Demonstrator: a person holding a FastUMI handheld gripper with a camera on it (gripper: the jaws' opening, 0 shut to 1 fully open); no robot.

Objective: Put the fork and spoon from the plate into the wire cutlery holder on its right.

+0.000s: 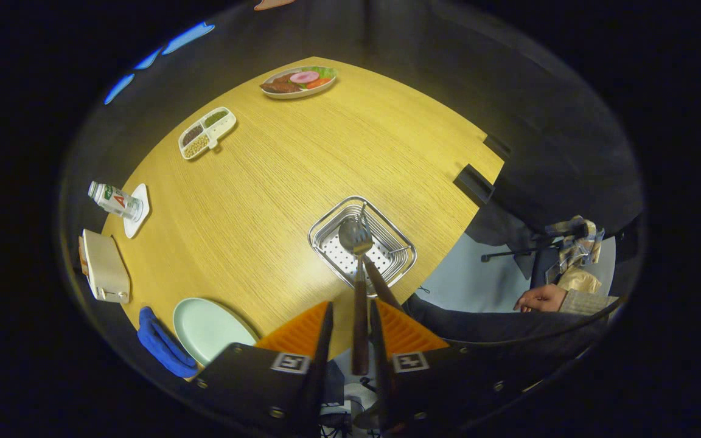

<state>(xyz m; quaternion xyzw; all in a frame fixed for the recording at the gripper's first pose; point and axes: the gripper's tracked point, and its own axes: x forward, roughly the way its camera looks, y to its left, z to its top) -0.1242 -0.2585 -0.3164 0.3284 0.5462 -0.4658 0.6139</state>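
Observation:
My gripper (pixel 352 313) is shut on the dark handle of a spoon (pixel 355 237), which points forward between the fingers. The spoon's steel bowl hangs over the middle of the square wire cutlery holder (pixel 325 220), just ahead of the fingertips on the wooden table. A second dark handle, the fork (pixel 382 285), leans out of the holder toward my right finger. Its head is mostly hidden behind the spoon's bowl. The pale green plate (pixel 207 328) lies bare to the left of my left finger, near the table's edge.
A blue cloth (pixel 162 345) lies beside the plate, with a white box-like appliance (pixel 106 267) and a bottle (pixel 114 199) on a coaster farther left. A divided snack dish (pixel 207 132) and a food plate (pixel 299 81) sit far across. A person's hand (pixel 542 298) rests off the table, right.

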